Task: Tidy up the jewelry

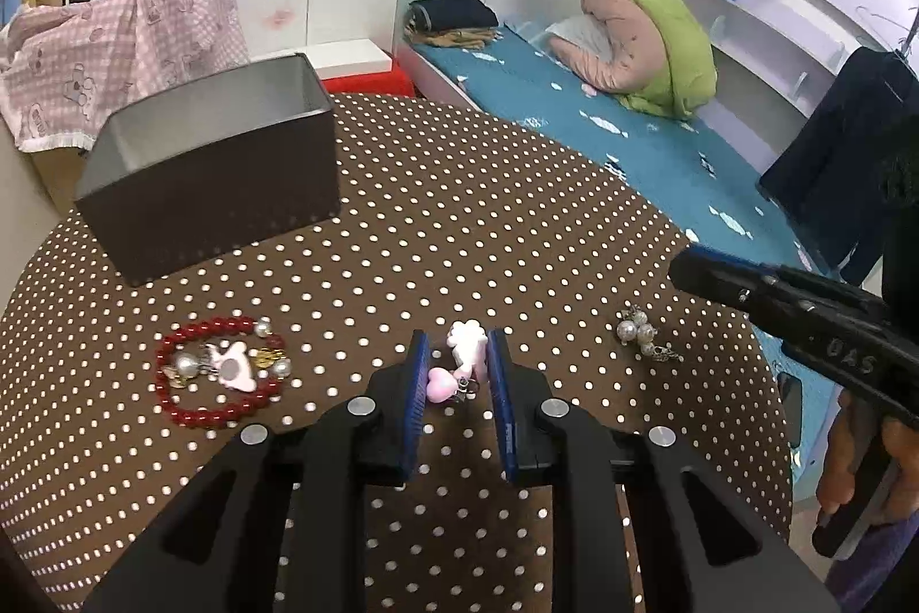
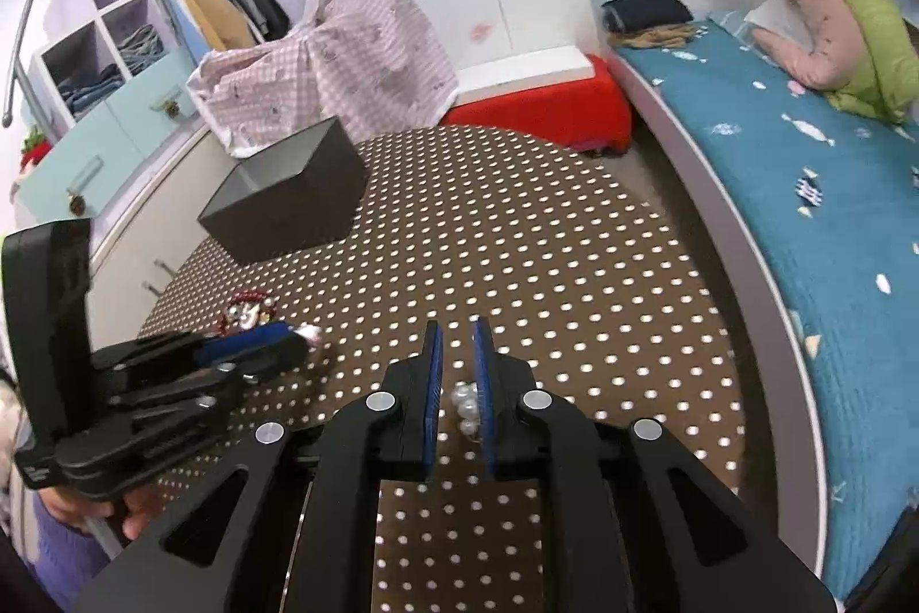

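A round table covered in brown cloth with white polka dots [image 1: 459, 222] carries all the jewelry. At far left stands an open rectangular dark-grey box with a pale grey interior [image 1: 212, 165], upright and set apart from the loose pieces. Nearer, at left, a red beaded bracelet [image 1: 221, 370] lies flat in a loop; inside and across it rest several white pearls, small gold-toned charms and a pink-and-white flat charm [image 1: 232, 366], the pieces touching one another. At centre, the left gripper [image 1: 458, 371] is low over the cloth with its blue-padded fingers [image 1: 418, 371] parted and released; between them lie a pale pink flower-shaped charm [image 1: 468, 340] and a pink heart-shaped bead [image 1: 439, 385] joined by a small metal ring. The right pad stands just beside the flower charm, but contact cannot be judged. To the right, a cluster of white pearls on a silver clasp [image 1: 640, 334] lies on the cloth near the table's right edge. In the left wrist view the right gripper [image 1: 804, 314] reaches in from the right above this cluster; in the right wrist view the pearls [image 2: 466, 406] sit between its blue pads [image 2: 433, 383], whose jaws stand narrowly apart, and whether they press the pearls cannot be told. In the right wrist view, the box [image 2: 287, 193] appears far left and the left gripper [image 2: 287, 343] near left. Beyond the table's right edge runs a bed with a blue patterned cover [image 2: 775, 188].
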A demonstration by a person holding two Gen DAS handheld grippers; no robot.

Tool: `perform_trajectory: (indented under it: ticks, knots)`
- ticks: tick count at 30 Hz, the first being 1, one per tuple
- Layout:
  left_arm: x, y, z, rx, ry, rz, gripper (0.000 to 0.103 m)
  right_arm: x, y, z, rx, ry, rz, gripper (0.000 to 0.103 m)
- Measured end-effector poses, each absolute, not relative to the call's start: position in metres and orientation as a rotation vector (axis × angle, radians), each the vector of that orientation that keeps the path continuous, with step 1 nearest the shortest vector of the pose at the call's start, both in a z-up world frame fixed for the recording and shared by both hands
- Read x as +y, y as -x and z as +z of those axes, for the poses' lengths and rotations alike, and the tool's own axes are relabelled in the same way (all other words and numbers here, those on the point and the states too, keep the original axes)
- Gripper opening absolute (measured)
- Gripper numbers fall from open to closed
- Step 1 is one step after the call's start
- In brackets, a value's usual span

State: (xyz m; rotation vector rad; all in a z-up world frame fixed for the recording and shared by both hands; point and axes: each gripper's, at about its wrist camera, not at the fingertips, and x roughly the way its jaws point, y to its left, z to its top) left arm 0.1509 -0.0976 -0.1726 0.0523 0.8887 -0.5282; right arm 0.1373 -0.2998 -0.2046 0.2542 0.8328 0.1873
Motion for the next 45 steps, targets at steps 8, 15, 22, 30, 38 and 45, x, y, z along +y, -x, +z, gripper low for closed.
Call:
perform_trajectory:
  ticks: [8,15,22,30,38,45]
  knots:
    - [-0.088,-0.143,-0.171,0.885,-0.035,-0.53,0.019,-0.288,-0.132,-0.225,0.873,-0.175,0.124,0.055]
    - [-0.087,-0.142,-0.169,0.889,-0.013,-0.539,0.019,-0.275,-0.137,-0.235,0.891,-0.107,0.13,0.023]
    - [-0.076,-0.148,-0.158,0.868,0.017,-0.565,0.019,-0.27,-0.141,-0.221,0.872,-0.109,0.15,0.011]
    - [-0.053,-0.165,-0.126,0.807,0.072,-0.583,0.019,-0.257,-0.156,-0.177,0.8,-0.117,0.214,0.011]
    - [-0.02,-0.196,-0.075,0.719,0.104,-0.558,0.019,-0.227,-0.197,-0.111,0.703,-0.101,0.304,0.011]
    - [0.013,-0.242,-0.061,0.728,0.159,-0.499,0.019,-0.191,-0.246,-0.079,0.689,-0.108,0.377,0.011]
